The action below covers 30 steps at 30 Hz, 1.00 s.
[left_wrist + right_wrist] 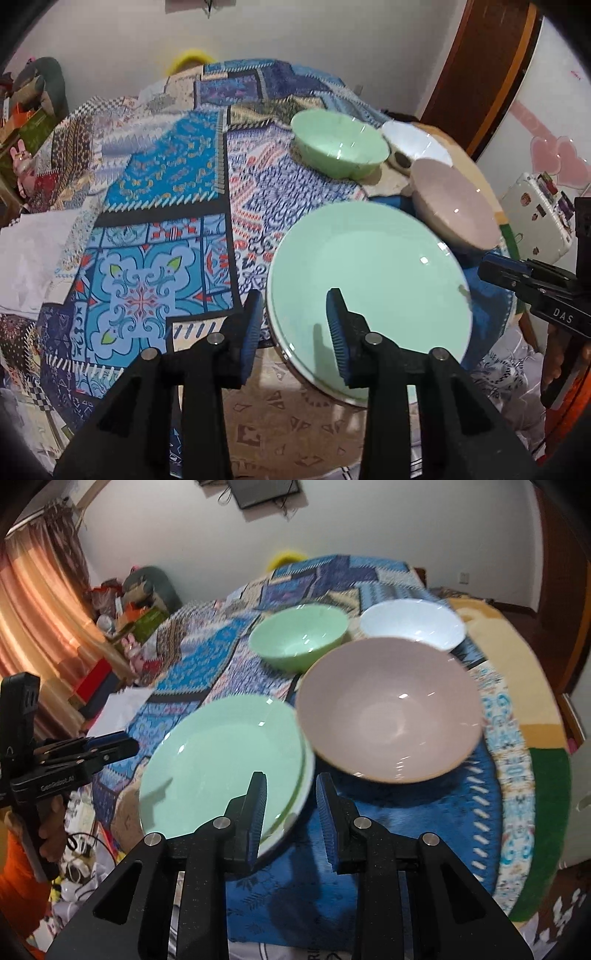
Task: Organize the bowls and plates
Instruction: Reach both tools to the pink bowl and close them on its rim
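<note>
Both grippers, left gripper and right gripper, jaws apart, empty, flanking green plate. Pinch rim squarely; avoid pink bowl just beside plate.

Left wrist view looks down from the near-left, close over the green plate; right wrist view looks from the near-right. Both share plate, bowls and patterned cloth.

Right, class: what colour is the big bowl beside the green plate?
Dusty pink: the big bowl, clearest in the right wrist view.
</note>
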Motion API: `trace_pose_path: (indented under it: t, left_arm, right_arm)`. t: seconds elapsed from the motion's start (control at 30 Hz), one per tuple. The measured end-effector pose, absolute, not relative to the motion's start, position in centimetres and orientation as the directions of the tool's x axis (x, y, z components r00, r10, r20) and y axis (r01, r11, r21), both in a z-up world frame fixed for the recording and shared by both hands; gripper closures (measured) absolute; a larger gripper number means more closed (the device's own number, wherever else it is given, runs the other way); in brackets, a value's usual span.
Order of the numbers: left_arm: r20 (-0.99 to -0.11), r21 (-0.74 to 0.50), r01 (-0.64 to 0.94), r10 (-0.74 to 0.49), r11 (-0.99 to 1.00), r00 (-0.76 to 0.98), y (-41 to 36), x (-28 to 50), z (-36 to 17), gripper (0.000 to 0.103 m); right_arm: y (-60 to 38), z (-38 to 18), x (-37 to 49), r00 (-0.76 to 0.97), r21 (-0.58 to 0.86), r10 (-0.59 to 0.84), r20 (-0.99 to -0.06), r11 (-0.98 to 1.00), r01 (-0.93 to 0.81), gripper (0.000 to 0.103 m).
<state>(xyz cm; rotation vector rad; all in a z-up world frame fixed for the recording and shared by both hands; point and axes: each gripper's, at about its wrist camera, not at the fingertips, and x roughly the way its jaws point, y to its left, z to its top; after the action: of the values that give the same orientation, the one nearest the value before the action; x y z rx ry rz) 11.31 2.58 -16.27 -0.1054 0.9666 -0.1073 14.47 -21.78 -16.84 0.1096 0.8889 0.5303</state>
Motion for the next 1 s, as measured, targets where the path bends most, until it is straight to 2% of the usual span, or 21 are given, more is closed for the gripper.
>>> trace_pose_path:
  t: [0.13, 0.2, 0.27, 0.37, 0.53, 1.0]
  left_arm:
    - [-0.781, -0.129, 0.066, -0.142, 0.989, 0.609, 1.5, 11.1, -14.5, 0.050]
    - [-0.767, -0.128, 0.086, -0.154, 0.988, 0.623, 0.7, 11.3, -13.8, 0.047]
    - [-0.756, -0.120, 0.107, -0.160, 0.987, 0.634, -0.4, 11.7, -13.2, 0.043]
    - [-0.746, -0.114, 0.132, -0.173, 0.985, 0.643, -1.9, 12.8, -12.9, 0.038]
    - [-0.749, -0.127, 0.163, -0.202, 0.978, 0.631, -4.6, 15.6, -13.0, 0.032]
    - [-0.822, -0.136, 0.187, -0.216, 0.973, 0.527, -10.3, 24.0, -17.8, 0.032]
  right_arm:
    - [-22.9, -15.7, 14.4, 0.576, 0.254, 0.438, -0.690, 0.892, -0.374, 0.070]
    - [-23.5, -15.1, 14.5, 0.613, 0.219, 0.405, -0.678, 0.908, -0.358, 0.065]
    - [-24.1, -14.8, 14.6, 0.636, 0.216, 0.394, -0.663, 0.915, -0.342, 0.053]
    - [-25.4, -14.6, 15.1, 0.662, 0.226, 0.381, -0.646, 0.923, -0.312, 0.044]
    - [-26.9, -15.2, 16.2, 0.685, 0.230, 0.354, -0.637, 0.935, -0.270, 0.040]
    - [-29.0, -19.7, 19.3, 0.661, 0.324, 0.349, -0.664, 0.931, -0.166, 0.040]
